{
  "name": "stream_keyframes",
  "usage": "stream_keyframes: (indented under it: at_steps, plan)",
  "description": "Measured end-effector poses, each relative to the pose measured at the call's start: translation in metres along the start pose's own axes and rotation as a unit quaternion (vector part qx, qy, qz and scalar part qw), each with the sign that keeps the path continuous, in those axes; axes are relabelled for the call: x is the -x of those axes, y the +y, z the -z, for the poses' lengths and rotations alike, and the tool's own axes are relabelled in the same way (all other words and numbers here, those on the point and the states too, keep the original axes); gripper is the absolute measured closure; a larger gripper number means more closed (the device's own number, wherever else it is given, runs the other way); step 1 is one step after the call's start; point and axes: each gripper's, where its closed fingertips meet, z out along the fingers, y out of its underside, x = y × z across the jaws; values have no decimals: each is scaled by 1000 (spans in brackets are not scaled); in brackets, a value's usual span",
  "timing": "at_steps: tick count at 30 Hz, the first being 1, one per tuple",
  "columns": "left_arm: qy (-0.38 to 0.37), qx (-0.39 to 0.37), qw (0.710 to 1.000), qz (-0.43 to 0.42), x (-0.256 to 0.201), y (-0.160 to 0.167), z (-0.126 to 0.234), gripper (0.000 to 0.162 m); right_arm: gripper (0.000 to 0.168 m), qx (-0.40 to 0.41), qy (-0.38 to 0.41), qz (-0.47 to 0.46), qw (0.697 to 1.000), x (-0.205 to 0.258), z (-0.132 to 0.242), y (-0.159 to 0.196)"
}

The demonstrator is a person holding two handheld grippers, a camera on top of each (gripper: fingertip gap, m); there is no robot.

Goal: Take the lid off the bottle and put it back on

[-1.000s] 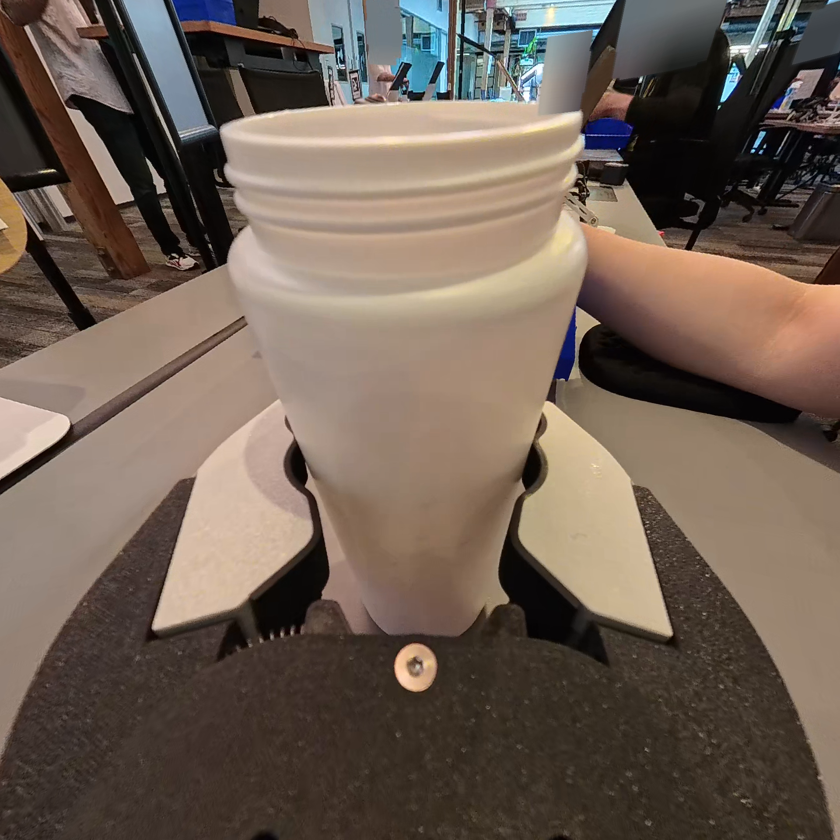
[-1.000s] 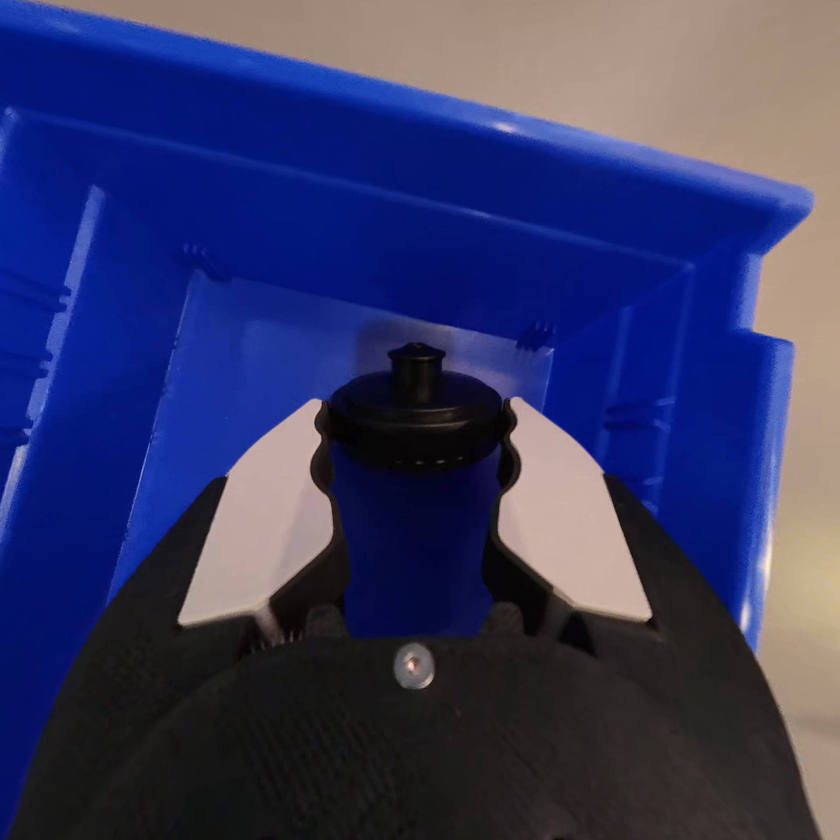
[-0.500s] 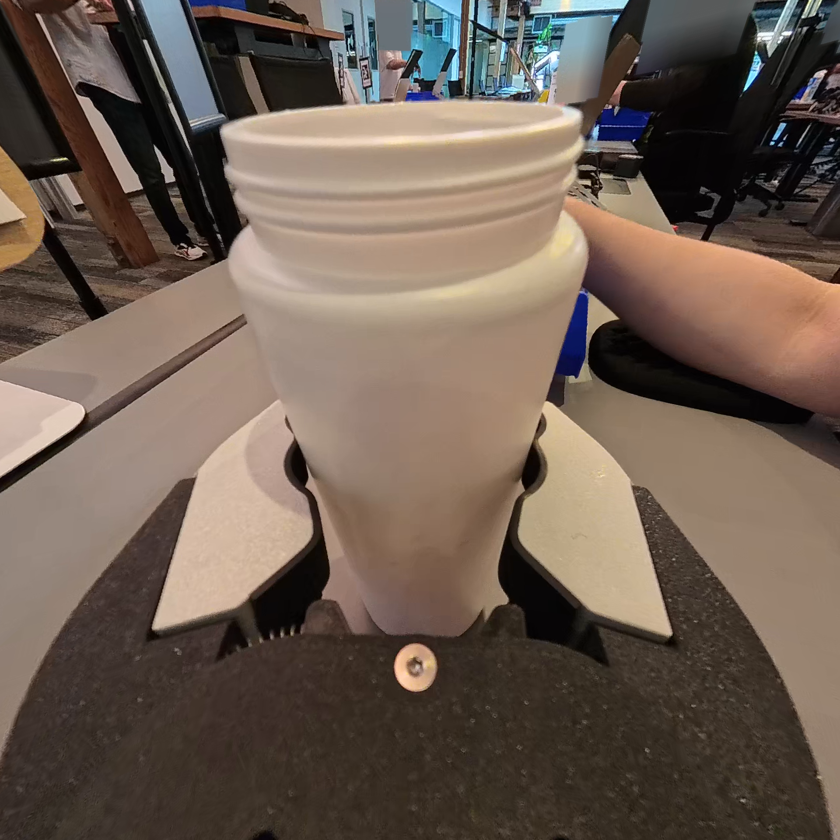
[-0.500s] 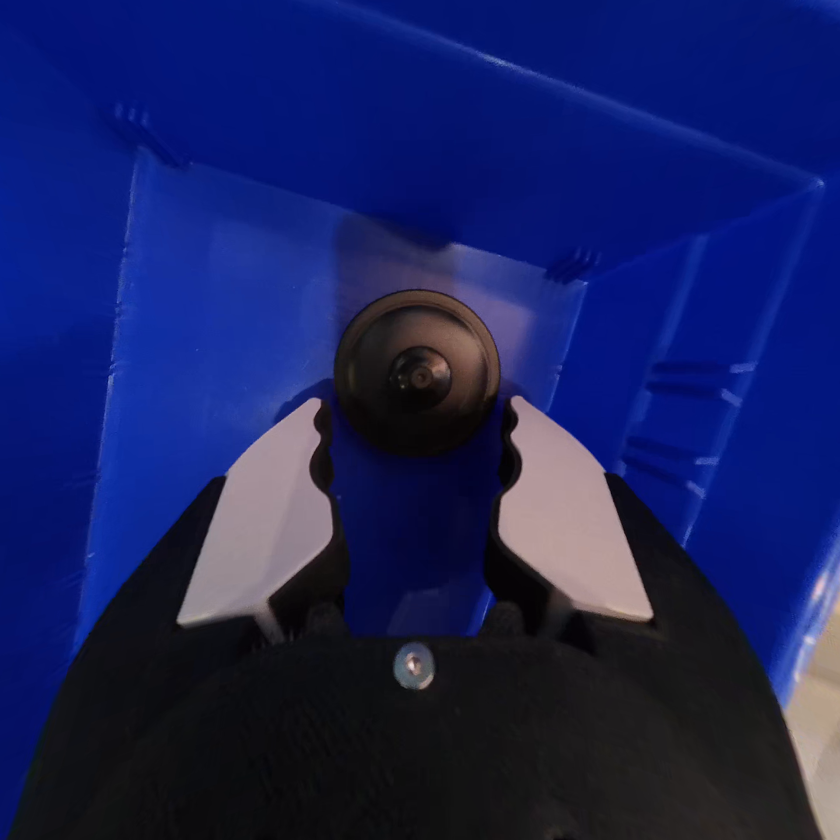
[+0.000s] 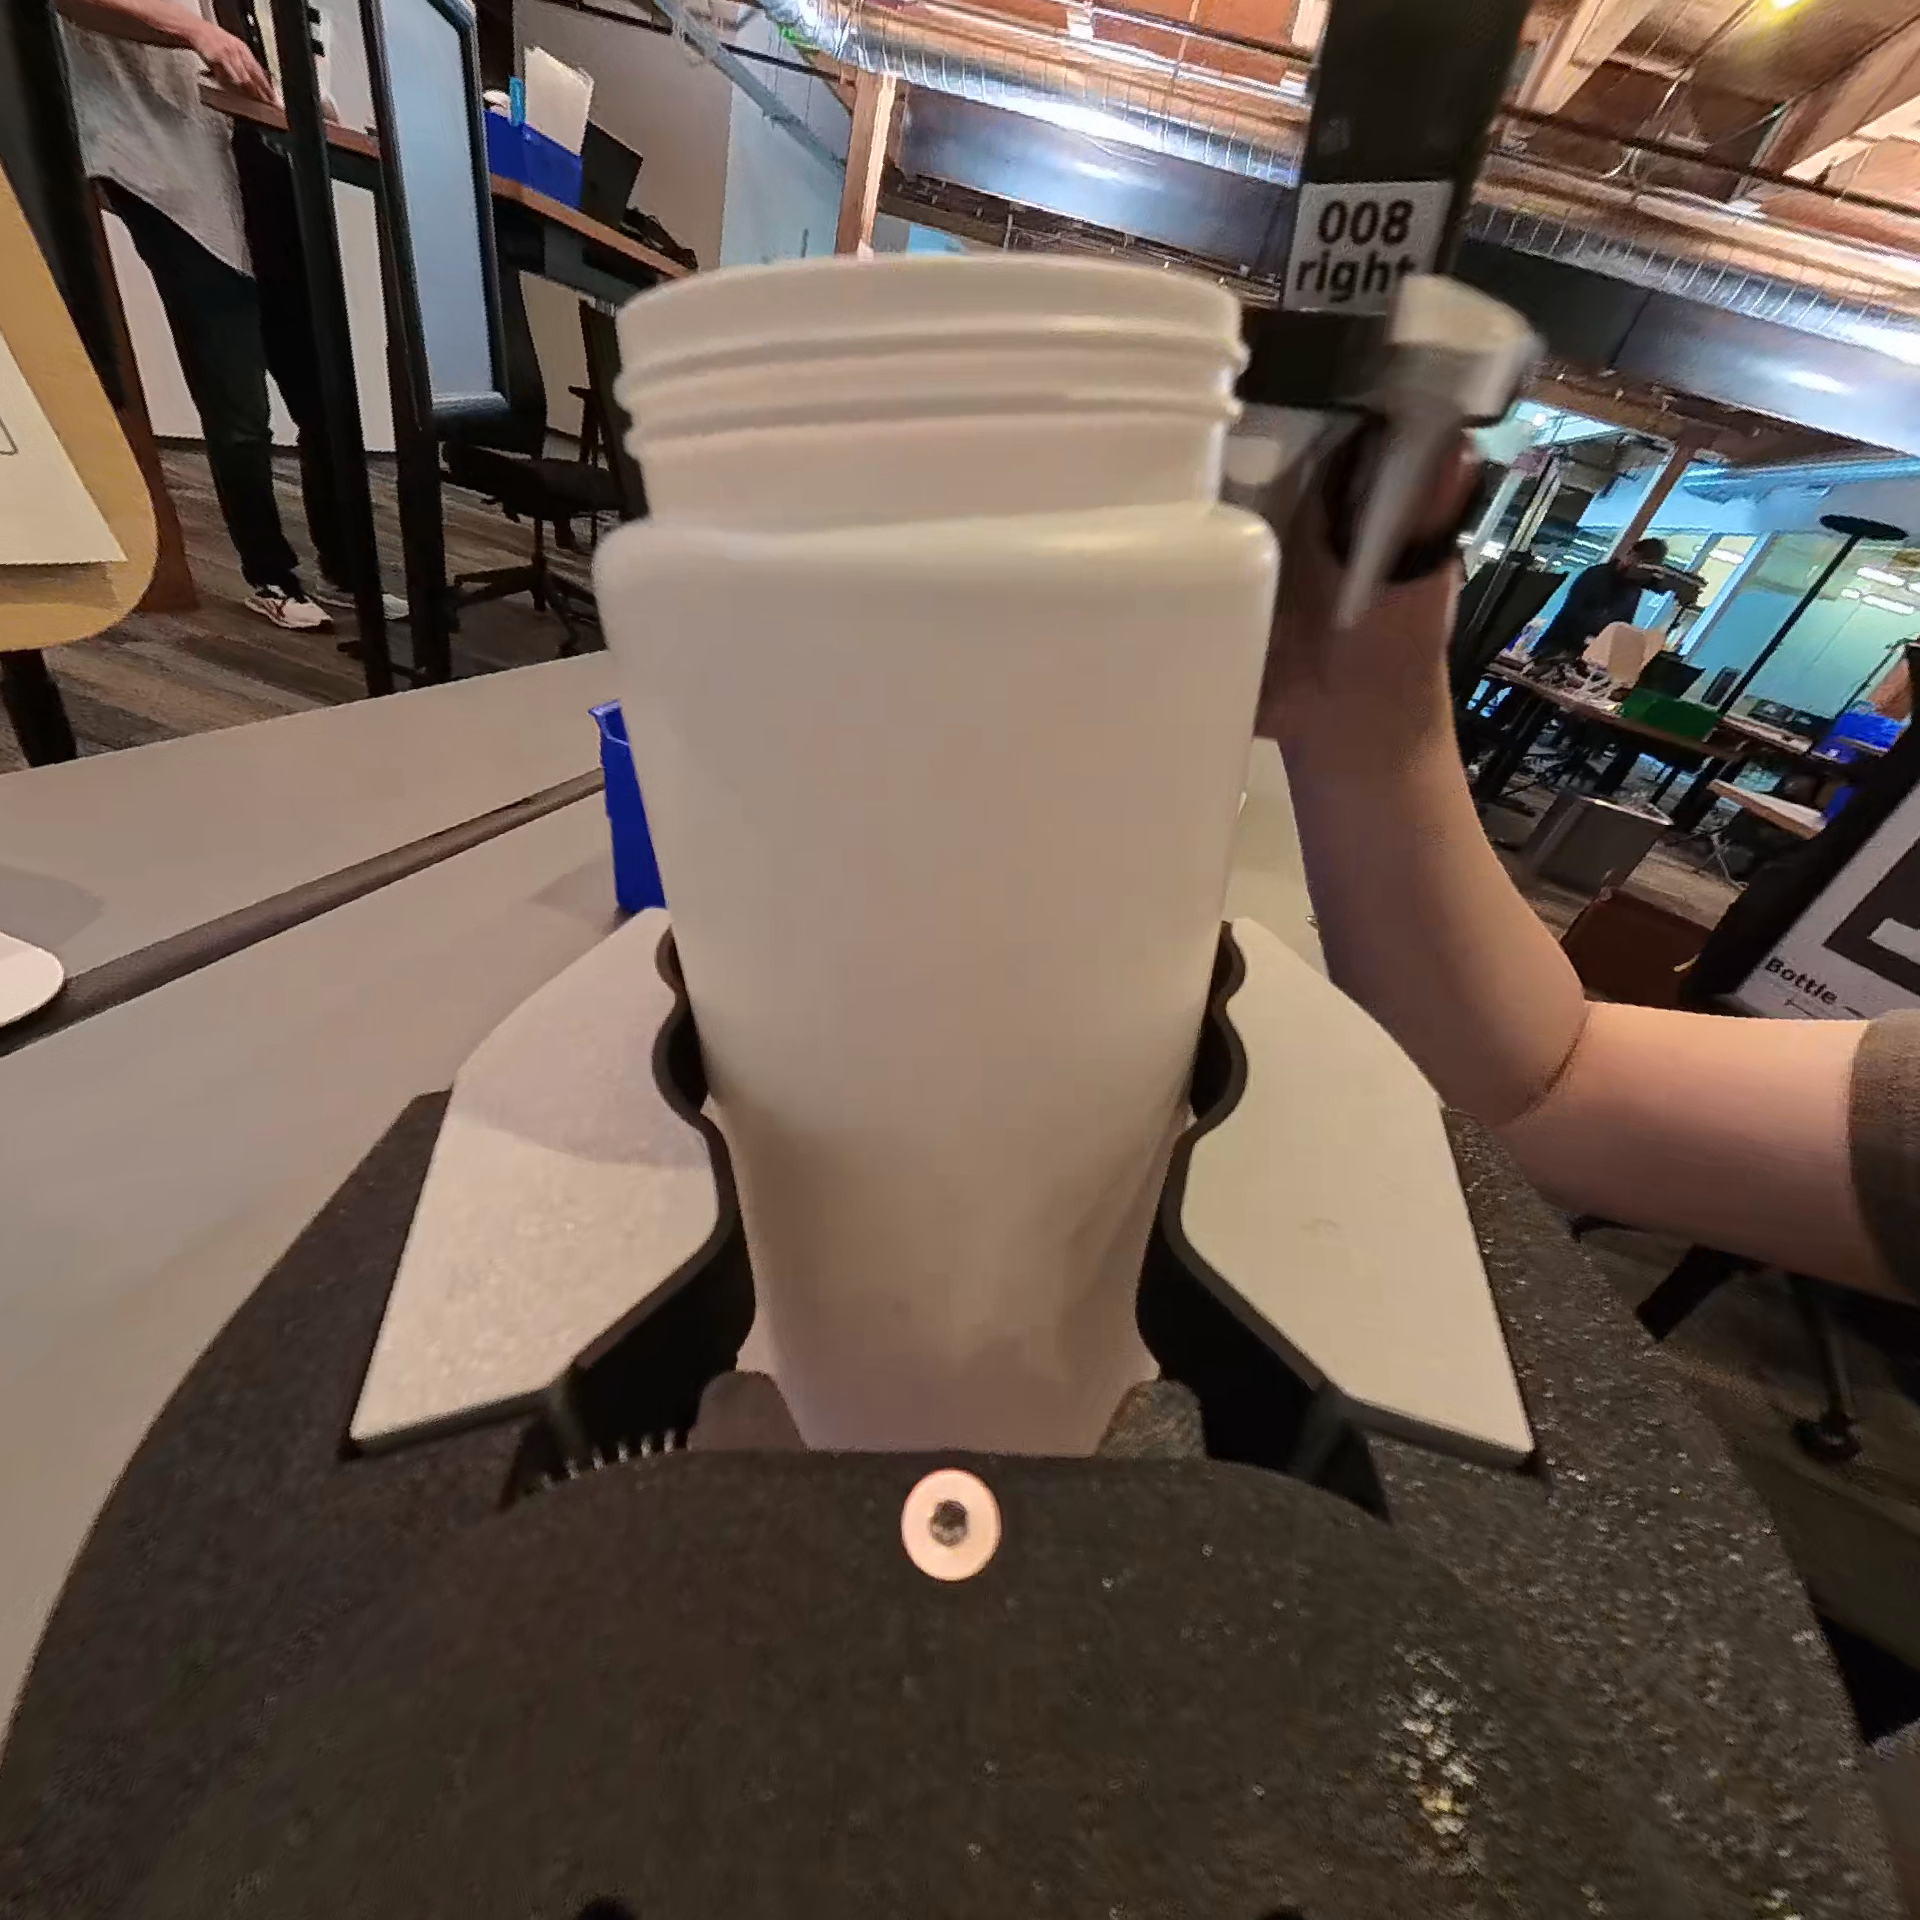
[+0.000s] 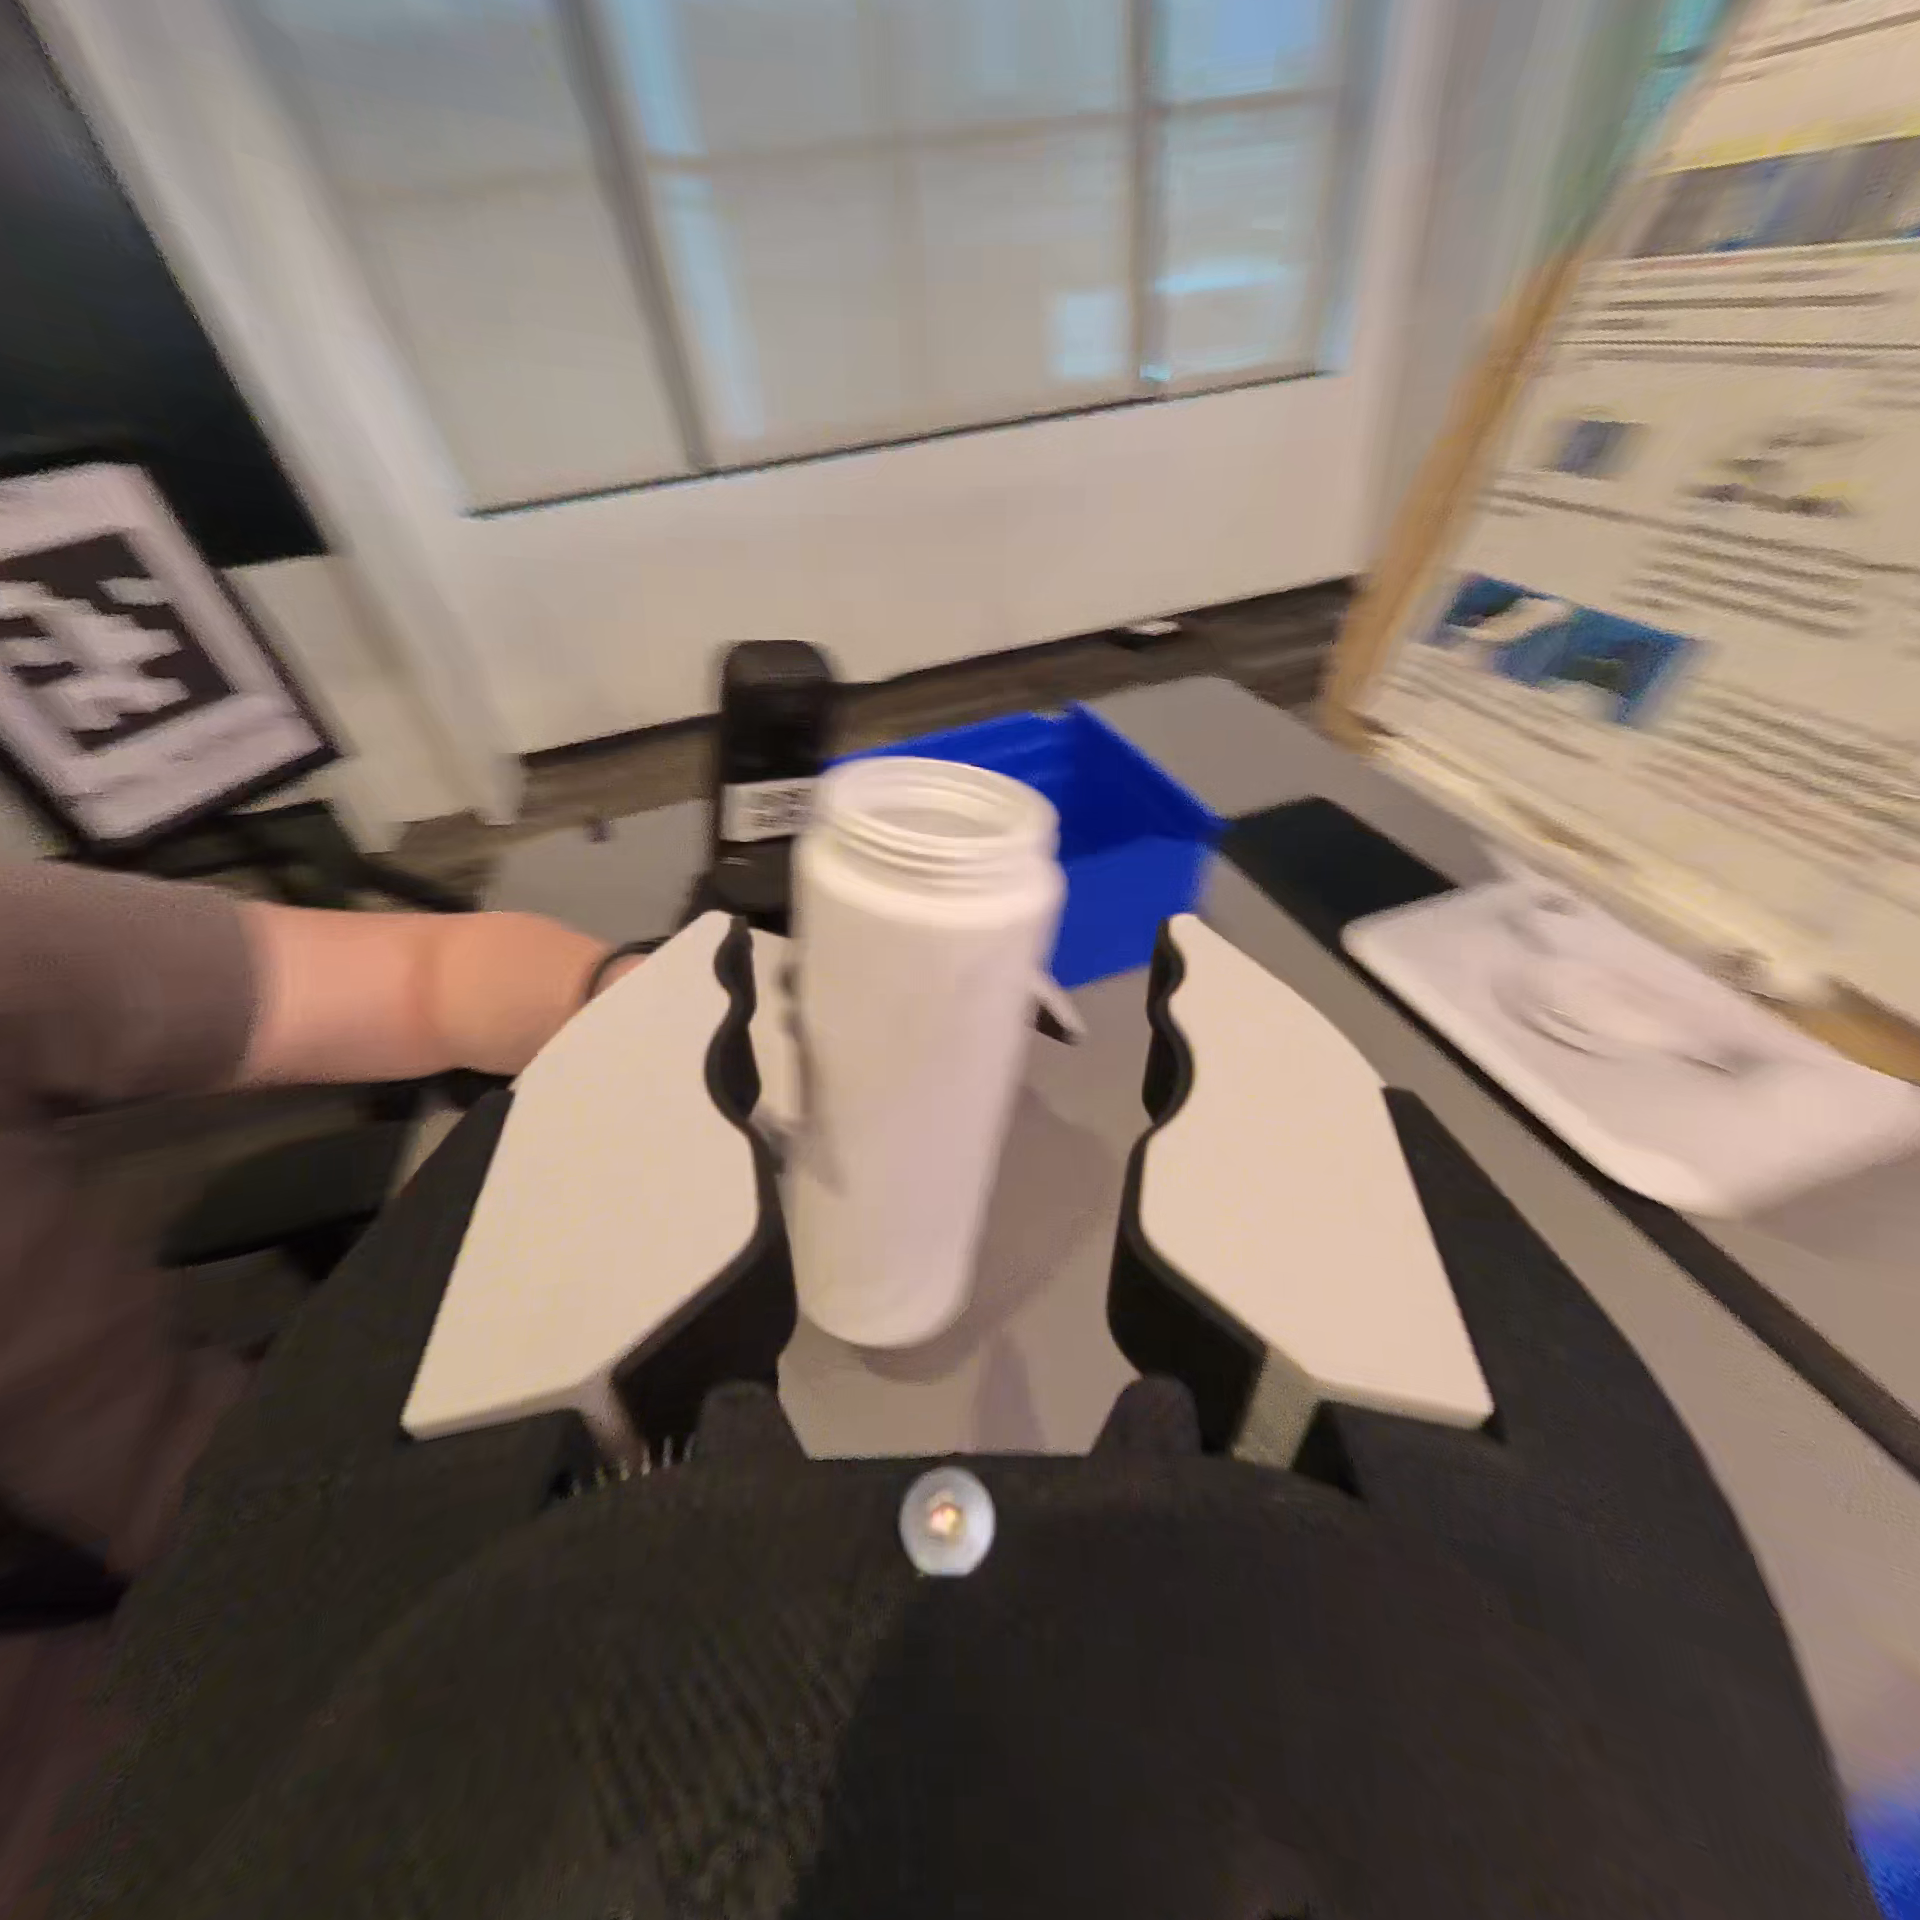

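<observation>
My left gripper [image 5: 951,1039] is clamped on the lower body of the one tall white plastic bottle [image 5: 940,790], its two pale fingers [image 5: 561,1195] pressed to the sides; the bottle's base is hidden behind my black gripper body. The bottle stands upright and uncapped, its threaded neck bare and slightly blurred. No lid shows in either view.

Left of the bottle, only a corner of the blue plastic bin [image 5: 629,821] shows past its side, on the grey table [image 5: 260,831]. Behind the bottle in the right wrist view the bin [image 6: 1127,842] shows more fully, but I cannot see into it.

Right of the bottle's neck, a hand [image 5: 1351,665] grips the handle of my right gripper [image 6: 951,1039], raised beside the rim with the forearm sloping down to the right and the wrist bent upward. That tool is cut off by the top edge and partly blurred in the left wrist view.

From the right wrist camera, heavily smeared by motion, my right gripper's two fingers [image 6: 1288,1205] stand apart with nothing between them; the bottle [image 6: 920,1049] appears farther off in the gap, tilted in that view, with the left gripper's black handle behind it and a sleeved forearm reaching in from the left.

Right of the bottle lie a white tray [image 6: 1621,1049] and a leaning poster board [image 6: 1662,520], both too blurred to read.
</observation>
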Motion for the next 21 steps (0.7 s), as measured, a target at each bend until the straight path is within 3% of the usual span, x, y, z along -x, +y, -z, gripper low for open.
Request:
stream_keyframes:
  at_steps: [3,8,10,12,17,21]
  plan:
    - [-6,10,1000,-10,0,2,0,69,84,9,-32,-27,999,17,-32,13]
    - [-6,16,1000,-24,-3,3,-2,69,78,56,-9,-50,997,12,-64,48]
    - [1,14,1000,-28,-5,2,-1,69,79,75,5,-49,996,7,-70,59]
    - [8,23,999,-30,-9,3,-2,68,89,71,-2,-43,996,9,-73,61]
    - [38,14,999,-32,-19,-2,-2,68,90,65,5,-11,998,10,-62,46]
    - [35,3,999,-42,-26,-11,-2,57,90,15,53,-12,998,-1,-3,-6]
